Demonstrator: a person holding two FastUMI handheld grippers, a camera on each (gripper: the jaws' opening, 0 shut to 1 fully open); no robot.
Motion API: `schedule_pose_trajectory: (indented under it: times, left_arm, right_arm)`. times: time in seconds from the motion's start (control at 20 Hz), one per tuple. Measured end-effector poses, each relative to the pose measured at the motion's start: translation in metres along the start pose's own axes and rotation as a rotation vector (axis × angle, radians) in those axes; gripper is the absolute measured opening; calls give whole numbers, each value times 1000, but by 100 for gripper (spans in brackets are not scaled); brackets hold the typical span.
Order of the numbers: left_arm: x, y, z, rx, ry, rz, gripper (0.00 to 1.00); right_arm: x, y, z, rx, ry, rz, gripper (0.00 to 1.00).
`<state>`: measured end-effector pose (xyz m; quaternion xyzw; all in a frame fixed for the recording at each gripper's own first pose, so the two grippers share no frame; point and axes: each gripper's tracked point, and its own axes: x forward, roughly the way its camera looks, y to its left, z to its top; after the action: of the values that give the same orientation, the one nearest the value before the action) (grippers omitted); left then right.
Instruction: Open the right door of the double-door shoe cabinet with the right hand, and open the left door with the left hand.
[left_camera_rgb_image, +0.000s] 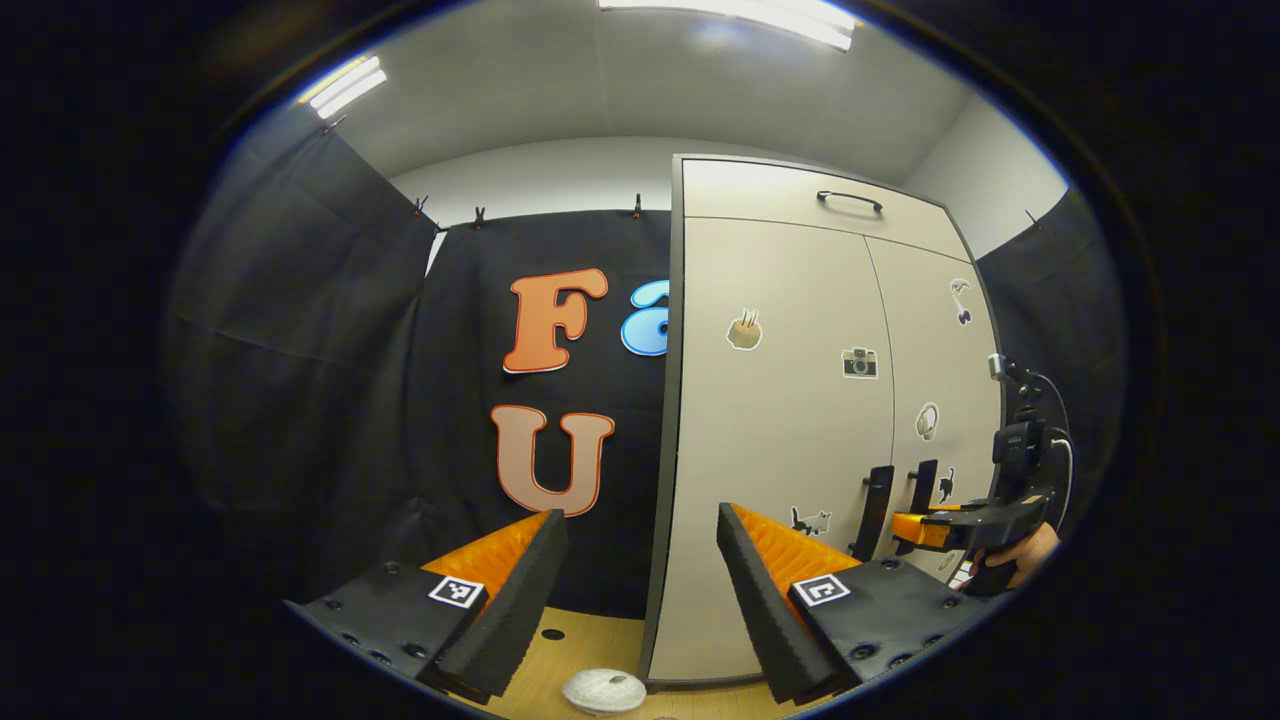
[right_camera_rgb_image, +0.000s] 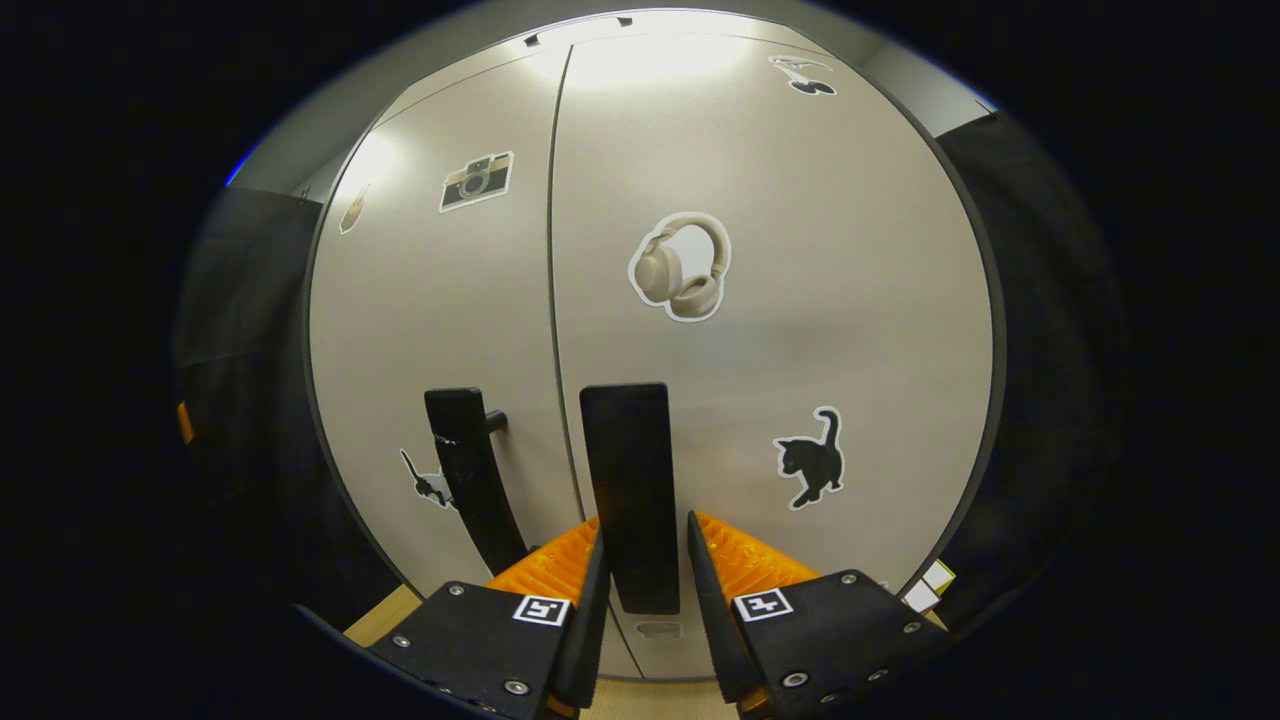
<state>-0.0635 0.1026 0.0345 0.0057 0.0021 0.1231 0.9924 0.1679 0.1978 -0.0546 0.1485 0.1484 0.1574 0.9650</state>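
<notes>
my right gripper (right_camera_rgb_image: 645, 570) closed around right door handle (right_camera_rgb_image: 628, 490), fingers on both sides | my left gripper (left_camera_rgb_image: 640, 560) open, spread wide, off cabinet's left edge | left door handle (right_camera_rgb_image: 468, 470) untouched | both cabinet (left_camera_rgb_image: 790, 420) doors shut

bright, even light from ceiling strip lights (left_camera_rgb_image: 735, 15) at twelve and ten o'clock. glare washes the cabinet doors (right_camera_rgb_image: 700, 200) near twelve. strong fisheye bending at edges; focus sharp.
</notes>
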Motion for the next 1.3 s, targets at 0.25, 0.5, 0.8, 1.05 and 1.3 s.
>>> schedule_pose_trajectory:
  times: [0.25,0.5,0.8,1.05,1.3]
  left_arm:
    - [2,-1,-8,4,27,-6,95]
    - [10,-20,-14,31,55,-44,96]
    - [11,-58,-16,29,65,-98,96]
    - [9,-85,-13,20,61,-126,96]
    - [5,-110,-5,57,57,-160,96]
  right_arm:
    - [2,0,0,17,-23,-26,33]
    - [-3,0,-1,37,-3,-3,21]
    - [-23,2,-2,35,10,50,20]
    - [-43,-3,-2,25,2,75,20]
    - [-60,-7,0,45,-3,100,20]
